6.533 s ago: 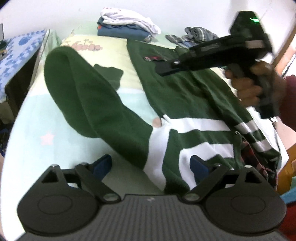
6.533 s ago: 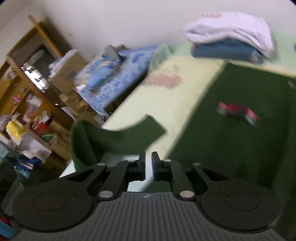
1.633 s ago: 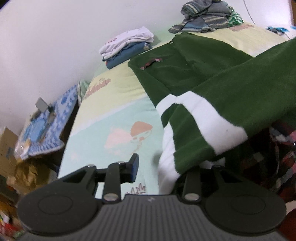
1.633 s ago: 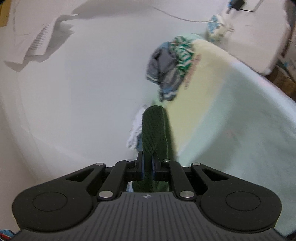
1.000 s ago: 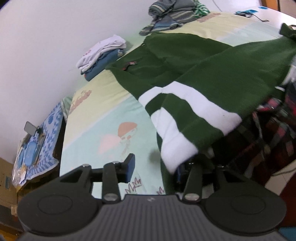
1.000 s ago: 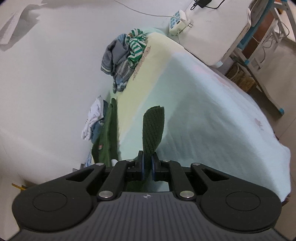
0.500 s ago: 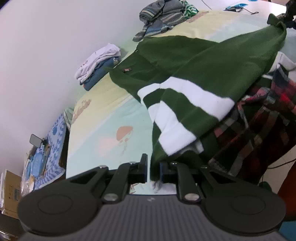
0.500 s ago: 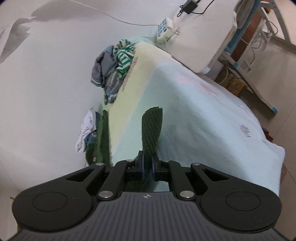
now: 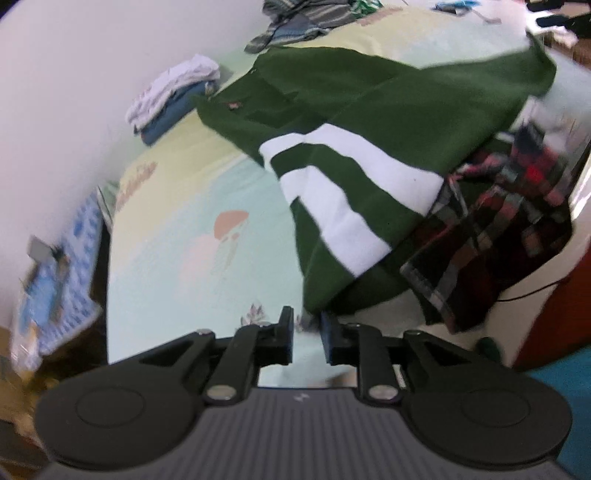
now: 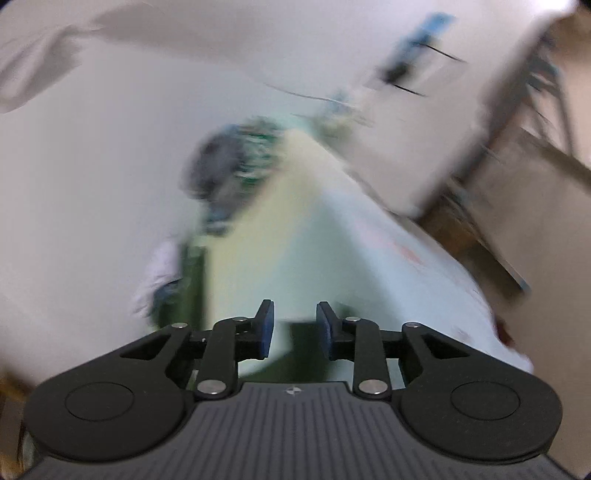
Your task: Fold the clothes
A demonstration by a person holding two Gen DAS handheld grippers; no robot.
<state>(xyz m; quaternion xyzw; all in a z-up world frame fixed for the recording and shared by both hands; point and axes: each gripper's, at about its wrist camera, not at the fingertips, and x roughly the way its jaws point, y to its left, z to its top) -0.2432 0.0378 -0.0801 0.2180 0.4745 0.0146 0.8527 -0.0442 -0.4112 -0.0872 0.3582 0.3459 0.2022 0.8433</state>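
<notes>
A dark green sweater [image 9: 369, 122] with white stripes lies on the bed [image 9: 177, 266], one sleeve folded across its body towards the right edge. My left gripper [image 9: 307, 326] is at the near edge of the bed. Its fingers are pinched to a narrow gap on the sweater's bottom hem, which reaches down between the tips. In the blurred right wrist view my right gripper [image 10: 294, 326] stands open with nothing between its fingers. A patch of the green sweater [image 10: 306, 345] lies just below and behind it.
A red and dark plaid garment [image 9: 498, 229] hangs off the bed's right edge beside the sweater. A folded white and blue stack [image 9: 173, 99] and a loose striped pile [image 9: 295, 18] sit by the wall. A white table [image 10: 443, 129] stands past the bed.
My right gripper has opened and let go of the green sleeve cuff, and its view now swings in a blur. My left gripper keeps the narrow grip it closed on the hem.
</notes>
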